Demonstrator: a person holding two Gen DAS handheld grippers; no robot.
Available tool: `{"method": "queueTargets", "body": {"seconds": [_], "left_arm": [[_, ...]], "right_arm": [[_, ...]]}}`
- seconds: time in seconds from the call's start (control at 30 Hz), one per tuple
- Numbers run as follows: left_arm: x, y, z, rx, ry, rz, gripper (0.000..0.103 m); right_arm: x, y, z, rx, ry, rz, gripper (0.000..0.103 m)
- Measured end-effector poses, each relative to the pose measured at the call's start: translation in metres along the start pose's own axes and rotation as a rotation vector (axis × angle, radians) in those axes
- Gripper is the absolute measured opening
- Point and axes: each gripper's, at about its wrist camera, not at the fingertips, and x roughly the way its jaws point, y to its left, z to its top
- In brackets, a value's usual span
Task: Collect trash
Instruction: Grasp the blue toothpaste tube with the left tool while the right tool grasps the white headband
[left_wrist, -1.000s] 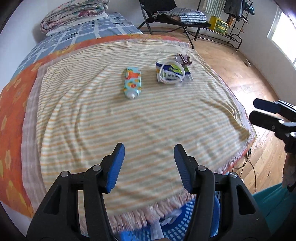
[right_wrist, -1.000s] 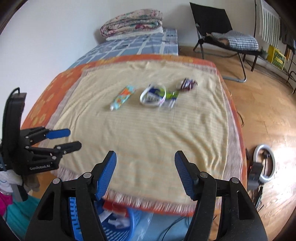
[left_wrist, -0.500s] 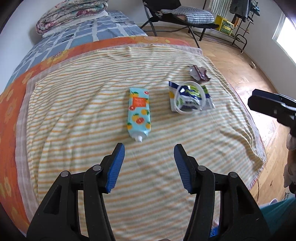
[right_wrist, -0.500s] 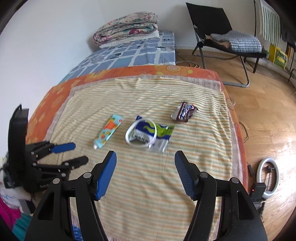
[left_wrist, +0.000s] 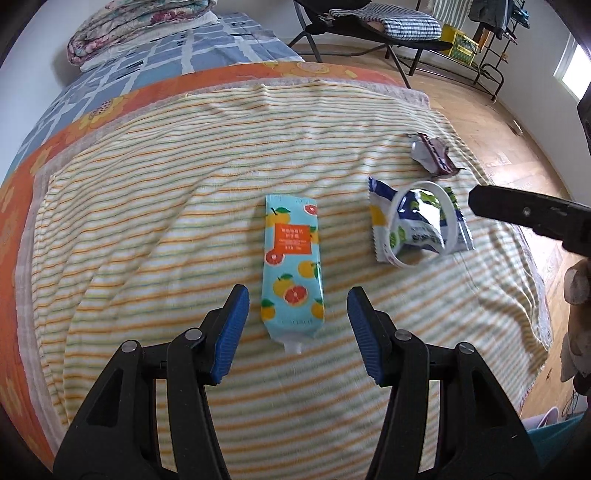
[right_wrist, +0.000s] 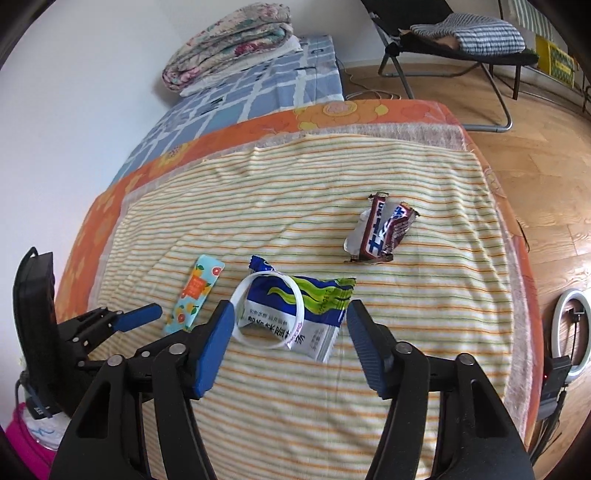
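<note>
A bed (left_wrist: 110, 107) is covered by a striped blanket (left_wrist: 147, 206), laid over an orange floral sheet (right_wrist: 258, 125). On the blanket, a fruit-printed tube (left_wrist: 293, 266), a blue-and-white snack packet (right_wrist: 299, 321) with a white ring (right_wrist: 243, 295) resting on it, and a crumpled brown wrapper (right_wrist: 382, 232) are spread well apart. A folded quilt (right_wrist: 229, 44) is stacked at the far end.
</note>
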Motion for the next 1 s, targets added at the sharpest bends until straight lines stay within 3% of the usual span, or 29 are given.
{"method": "queueTargets", "body": {"seconds": [0.17, 0.4, 0.47, 0.7, 1.0], "left_arm": [[0.008, 0.000, 0.004, 0.002, 0.001, 0.006, 0.057], [0.017, -0.005, 0.004, 0.049, 0.003, 0.052, 0.038], [0.017, -0.004, 0.004, 0.049, -0.001, 0.051, 0.038], [0.014, -0.002, 0.003, 0.050, -0.015, 0.058, 0.038], [0.003, 0.003, 0.000, 0.037, -0.040, 0.065, 0.037]], "right_arm": [[0.014, -0.003, 0.003, 0.019, 0.020, 0.009, 0.047], [0.025, -0.001, 0.001, 0.012, 0.037, 0.004, 0.038], [0.026, -0.001, 0.001, 0.009, 0.037, -0.003, 0.036], [0.031, -0.002, 0.000, 0.025, 0.044, 0.009, 0.010], [0.016, 0.001, -0.001, 0.024, -0.002, 0.030, 0.005]]}}
